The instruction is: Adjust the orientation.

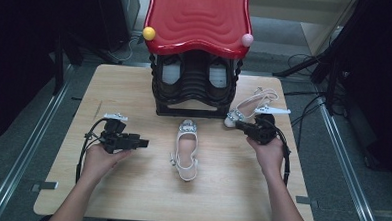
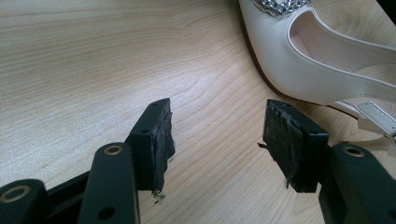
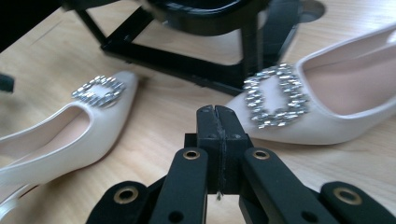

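The right gripper, jaws closed on nothing, points at the toe of the far white patent slingback shoe with a rhinestone buckle, which lies just ahead and to its right near the black shoe rack with a red top. The left gripper stands open and empty, the near white slingback shoe just beyond its right jaw on the pale wooden table. Both shoes look light, stiff-soled and glossy, so probably slippery; the side wall by the opening seems the safest hold, not the thin strap. The near shoe's long axis runs toe toward the rack, heel toward the person.
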A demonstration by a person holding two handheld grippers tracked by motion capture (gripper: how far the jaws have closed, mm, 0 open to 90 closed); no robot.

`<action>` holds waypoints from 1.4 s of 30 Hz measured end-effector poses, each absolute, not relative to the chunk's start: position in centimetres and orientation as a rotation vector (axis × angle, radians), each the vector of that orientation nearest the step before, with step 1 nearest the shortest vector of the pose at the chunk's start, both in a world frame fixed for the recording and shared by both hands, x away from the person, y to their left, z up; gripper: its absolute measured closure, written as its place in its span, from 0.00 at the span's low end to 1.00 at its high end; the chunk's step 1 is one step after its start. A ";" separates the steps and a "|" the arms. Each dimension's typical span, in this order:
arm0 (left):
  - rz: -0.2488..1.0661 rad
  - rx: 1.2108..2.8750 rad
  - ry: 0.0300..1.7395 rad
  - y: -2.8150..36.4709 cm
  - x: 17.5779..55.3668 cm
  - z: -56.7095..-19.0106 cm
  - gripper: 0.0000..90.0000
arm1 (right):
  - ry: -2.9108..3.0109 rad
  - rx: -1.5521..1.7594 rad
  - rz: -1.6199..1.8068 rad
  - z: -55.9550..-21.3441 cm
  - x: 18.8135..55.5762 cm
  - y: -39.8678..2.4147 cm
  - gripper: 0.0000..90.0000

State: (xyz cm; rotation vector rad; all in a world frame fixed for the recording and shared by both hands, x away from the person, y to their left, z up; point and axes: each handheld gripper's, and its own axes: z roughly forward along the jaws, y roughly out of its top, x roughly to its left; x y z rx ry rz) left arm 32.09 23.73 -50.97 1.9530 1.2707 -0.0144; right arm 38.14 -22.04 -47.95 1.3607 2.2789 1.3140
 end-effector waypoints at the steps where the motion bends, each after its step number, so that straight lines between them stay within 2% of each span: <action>1: -0.015 1.956 1.269 23.7 32.1 -51.0 0.47 | 2.269 1.371 1.318 -48.0 38.4 -22.3 1.00; 19: 0.008 1.937 1.272 24.4 31.3 -50.9 0.47 | 2.162 1.454 1.248 -47.9 43.4 -24.3 1.00; 25: 0.014 1.933 1.282 24.8 30.7 -51.0 0.47 | 2.173 1.484 1.181 -49.2 45.0 -24.2 1.00; 30: 0.022 1.931 1.292 25.0 30.3 -51.1 0.47 | 2.210 1.486 1.132 -50.2 45.4 -23.9 1.00; 42: 0.014 1.945 1.283 24.8 30.6 -51.2 0.47 | 2.253 1.469 1.107 -49.8 44.8 -23.4 1.00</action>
